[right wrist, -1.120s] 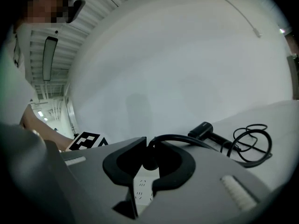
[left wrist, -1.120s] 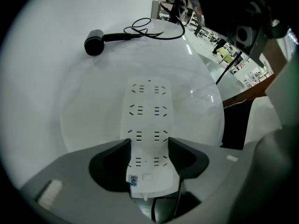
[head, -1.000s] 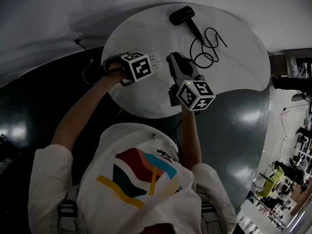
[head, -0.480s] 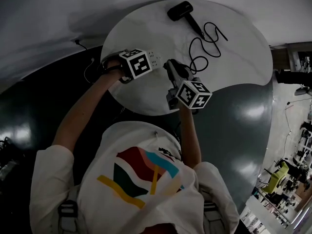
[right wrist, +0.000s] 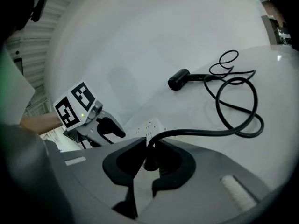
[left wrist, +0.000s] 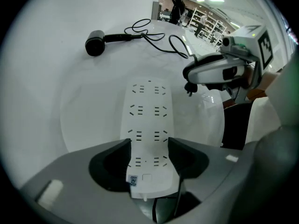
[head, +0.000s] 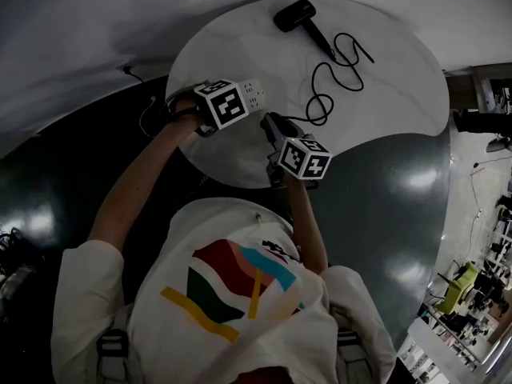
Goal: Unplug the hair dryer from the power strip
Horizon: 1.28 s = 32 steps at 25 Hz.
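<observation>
Left gripper (left wrist: 149, 141) points down and clamps the near end of the white power strip (left wrist: 148, 101), jaws pressed on its two long sides. The strip lies flat at the near left of the round white surface (head: 400, 94). Right gripper (right wrist: 149, 141) is closed narrow on the black plug (right wrist: 150, 161) of the cord (right wrist: 243, 101), plug held just right of the strip, apart from it, prongs bare. Hair dryer (head: 294, 16) lies at the far edge of the surface, cord looping from it to the plug.
</observation>
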{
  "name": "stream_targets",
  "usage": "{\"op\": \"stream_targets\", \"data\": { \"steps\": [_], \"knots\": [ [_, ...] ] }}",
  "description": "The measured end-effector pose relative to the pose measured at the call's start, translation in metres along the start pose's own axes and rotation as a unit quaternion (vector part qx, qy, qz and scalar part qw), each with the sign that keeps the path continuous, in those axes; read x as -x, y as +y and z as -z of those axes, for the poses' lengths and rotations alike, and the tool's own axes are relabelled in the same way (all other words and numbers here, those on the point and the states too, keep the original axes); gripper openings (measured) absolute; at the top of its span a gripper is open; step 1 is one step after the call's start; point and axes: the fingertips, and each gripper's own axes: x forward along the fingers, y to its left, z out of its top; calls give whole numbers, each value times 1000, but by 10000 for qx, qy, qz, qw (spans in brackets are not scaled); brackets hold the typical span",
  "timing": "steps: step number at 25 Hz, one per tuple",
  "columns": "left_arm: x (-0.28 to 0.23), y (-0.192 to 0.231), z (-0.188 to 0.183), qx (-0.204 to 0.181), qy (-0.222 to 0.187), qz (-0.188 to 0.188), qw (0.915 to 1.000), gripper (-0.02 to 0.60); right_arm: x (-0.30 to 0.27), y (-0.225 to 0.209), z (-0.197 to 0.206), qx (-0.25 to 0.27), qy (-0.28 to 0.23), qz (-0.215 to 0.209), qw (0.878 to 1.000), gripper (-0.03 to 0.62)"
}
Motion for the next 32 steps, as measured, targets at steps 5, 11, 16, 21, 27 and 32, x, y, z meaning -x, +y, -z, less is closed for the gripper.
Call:
{"op": "stream_targets", "data": {
  "steps": [5, 11, 16, 21, 27, 32],
  "knots": [
    [-2, -2, 2, -4, -49, 6, 10000, 252, 0, -5, 19, -91, 135, 58, 9999, 71],
    [2, -2, 4, -1, -33, 1, 10000, 250, 3, -10, 26, -214, 180, 163, 9995, 72],
    [4, -3, 4, 1, -67, -5, 10000, 250, 7, -21, 31, -320, 132, 436, 9985, 74],
    [4, -4, 1, 6, -90, -10, 10000, 250, 11, -29, 32, -64, 196, 677, 9975, 84],
    [6, -4, 6, 14, -111, -10, 9999, 251, 14, -27, 37, 195, 247, 803, 9963, 138],
    [0, -4, 3, 13, -110, -13, 9999, 250, 16, -32, 37, 146, 190, 779, 9967, 149]
  ]
}}
